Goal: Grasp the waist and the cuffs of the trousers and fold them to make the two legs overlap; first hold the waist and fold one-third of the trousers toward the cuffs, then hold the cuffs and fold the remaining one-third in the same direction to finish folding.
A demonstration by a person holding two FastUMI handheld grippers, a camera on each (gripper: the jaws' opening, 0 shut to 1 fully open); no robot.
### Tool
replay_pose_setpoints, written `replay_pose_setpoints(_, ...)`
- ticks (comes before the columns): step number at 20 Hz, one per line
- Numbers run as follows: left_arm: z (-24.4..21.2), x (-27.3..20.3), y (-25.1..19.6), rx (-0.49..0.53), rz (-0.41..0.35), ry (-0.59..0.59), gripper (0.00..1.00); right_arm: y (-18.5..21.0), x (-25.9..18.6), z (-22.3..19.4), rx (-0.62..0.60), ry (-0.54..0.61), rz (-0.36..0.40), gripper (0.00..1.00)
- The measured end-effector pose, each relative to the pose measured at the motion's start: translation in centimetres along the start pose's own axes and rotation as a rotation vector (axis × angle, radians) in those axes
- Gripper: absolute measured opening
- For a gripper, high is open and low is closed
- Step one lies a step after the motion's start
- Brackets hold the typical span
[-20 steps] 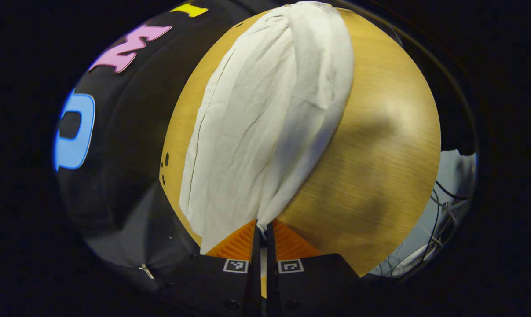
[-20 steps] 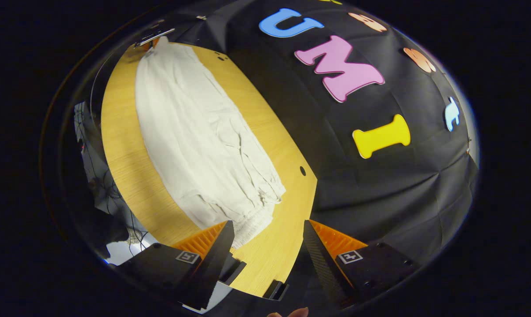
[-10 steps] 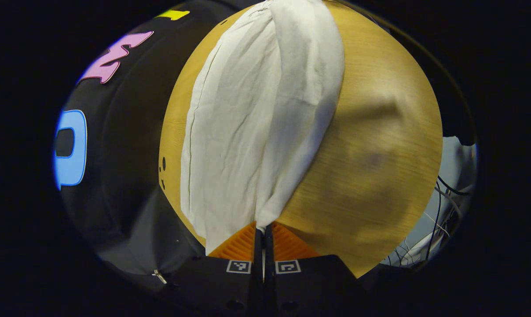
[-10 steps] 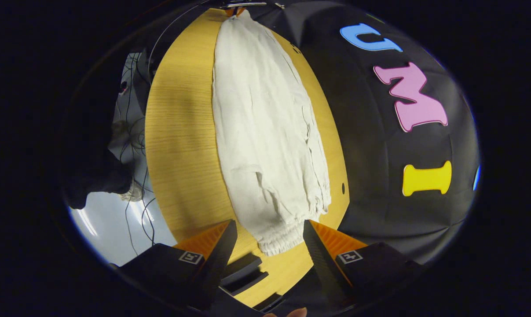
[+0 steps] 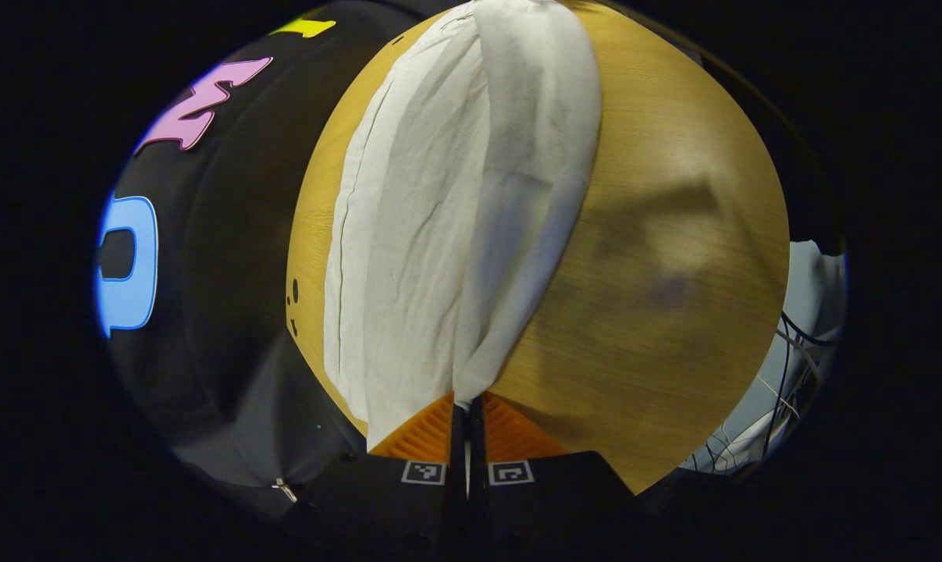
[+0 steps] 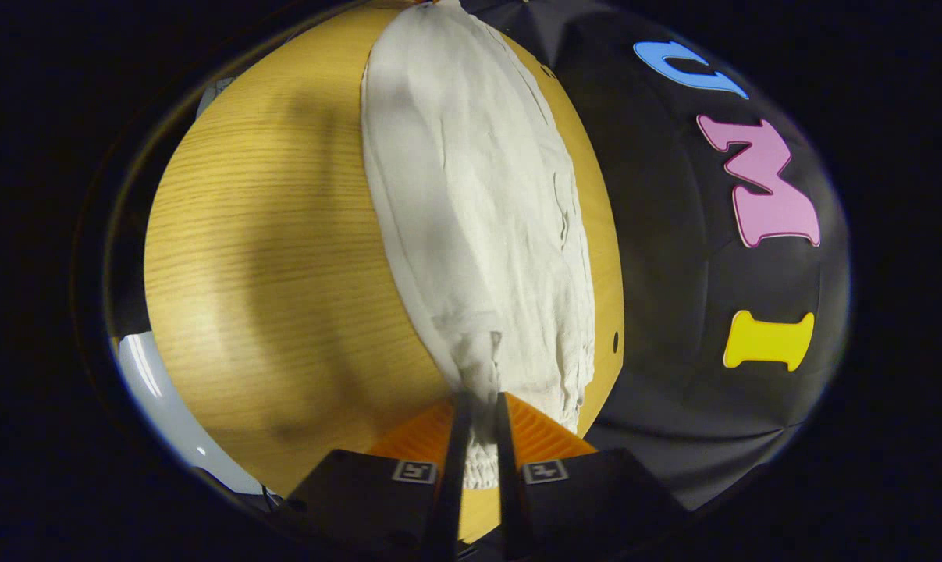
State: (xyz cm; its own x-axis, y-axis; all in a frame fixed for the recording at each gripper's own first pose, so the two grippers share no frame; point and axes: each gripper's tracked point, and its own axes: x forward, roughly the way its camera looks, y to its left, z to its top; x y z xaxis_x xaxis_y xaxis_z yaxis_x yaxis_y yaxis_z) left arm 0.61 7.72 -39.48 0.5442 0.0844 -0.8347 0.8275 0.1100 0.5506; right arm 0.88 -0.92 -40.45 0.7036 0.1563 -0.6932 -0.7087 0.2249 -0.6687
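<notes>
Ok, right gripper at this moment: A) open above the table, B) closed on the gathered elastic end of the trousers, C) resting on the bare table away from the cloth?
B: in the right gripper view the right gripper has both fingers pinching the trousers at their gathered end.

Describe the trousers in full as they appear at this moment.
The trousers are off-white, thin, creased woven cloth, stretched lengthwise along the wooden table. A long fold runs down them in the left gripper view. The right gripper pinches a gathered elastic end; the left gripper clamps the opposite end.
</notes>
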Motion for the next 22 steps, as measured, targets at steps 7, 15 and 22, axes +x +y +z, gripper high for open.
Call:
replay_pose_setpoints(7,0.1,0.0,0.7,-0.076,0.047,-0.011,0.05,-1.9,-1.2,0.8,0.045,-0.024,-0.05,0.05)
replay_pose_setpoints(15,1.3,-2.5,7.8,-0.271,0.193,-0.091,0.05,-10.5,-4.0,3.0,0.186,-0.12,-0.22,0.05)
replay_pose_setpoints(22,3.2,-1.4,14.5,-0.398,0.232,-0.13,0.05,-15.8,-1.1,4.9,0.36,-0.133,-0.263,0.05)
